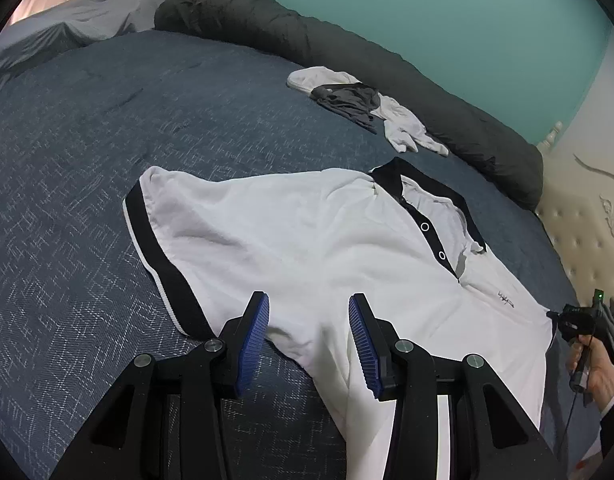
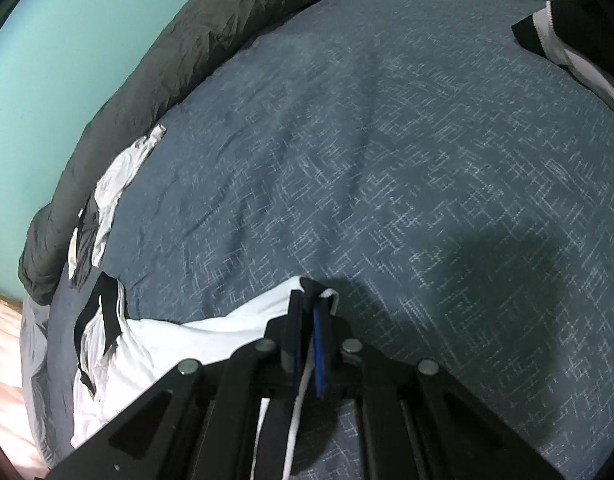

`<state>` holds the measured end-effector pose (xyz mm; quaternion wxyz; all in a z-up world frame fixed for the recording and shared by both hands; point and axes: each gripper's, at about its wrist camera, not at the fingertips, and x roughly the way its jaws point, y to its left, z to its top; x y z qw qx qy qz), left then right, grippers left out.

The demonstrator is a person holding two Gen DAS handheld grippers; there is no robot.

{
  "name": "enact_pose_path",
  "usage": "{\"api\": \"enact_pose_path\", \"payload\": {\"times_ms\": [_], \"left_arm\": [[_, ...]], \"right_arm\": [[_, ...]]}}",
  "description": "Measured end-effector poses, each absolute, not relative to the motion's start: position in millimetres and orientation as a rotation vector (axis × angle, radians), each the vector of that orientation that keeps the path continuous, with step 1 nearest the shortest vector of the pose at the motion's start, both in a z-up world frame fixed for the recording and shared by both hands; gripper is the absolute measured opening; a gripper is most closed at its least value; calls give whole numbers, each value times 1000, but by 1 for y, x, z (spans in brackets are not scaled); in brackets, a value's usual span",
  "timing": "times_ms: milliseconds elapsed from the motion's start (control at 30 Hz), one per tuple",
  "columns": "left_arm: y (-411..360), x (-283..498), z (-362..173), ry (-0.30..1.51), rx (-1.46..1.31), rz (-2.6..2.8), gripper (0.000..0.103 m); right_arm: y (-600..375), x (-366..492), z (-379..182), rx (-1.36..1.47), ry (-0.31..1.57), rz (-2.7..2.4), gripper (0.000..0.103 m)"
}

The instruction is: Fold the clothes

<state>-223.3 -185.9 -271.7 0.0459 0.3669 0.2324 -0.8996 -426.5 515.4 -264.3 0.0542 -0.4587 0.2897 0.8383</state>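
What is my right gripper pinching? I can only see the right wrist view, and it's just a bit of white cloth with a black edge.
Observer: The left wrist view shows that your right gripper is pinching the sleeve end of a white fabric polo shirt with a black collar. The shirt is spread front-up on the blue patterned bedspread.
Operator: Where is my other gripper?
Observer: The left gripper hangs over the near part of the shirt. Its blue pads are apart and hold nothing.
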Motion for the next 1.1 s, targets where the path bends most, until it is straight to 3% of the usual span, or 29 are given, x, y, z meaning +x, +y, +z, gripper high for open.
{"api": "enact_pose_path", "payload": {"times_ms": [233,333,500,567,667,733,900,1100], "left_arm": [[-187,-223,-274,701,1122,-2738,45],[-188,-225,-273,707,1123,-2743,45],[-191,-232,-267,723,1138,-2734,45],[-190,-243,-260,708,1153,-2742,46],[-187,-267,-248,649,1171,-2766,54],[-184,-292,-242,644,1207,-2773,54],[-169,-352,-231,550,1287,-2789,55],[-141,-421,-227,368,1366,-2806,55]], "right_arm": [[520,-424,-258,-1329,817,2539,4],[515,-433,-270,-1476,933,2538,4],[513,-428,-258,-1488,822,2534,12],[514,-425,-249,-1477,782,2538,20],[508,-425,-228,-1445,669,2562,24],[503,-432,-216,-1424,627,2559,32],[458,-460,-200,-1459,676,2673,34],[379,-512,-209,-1567,600,2797,42]]}}
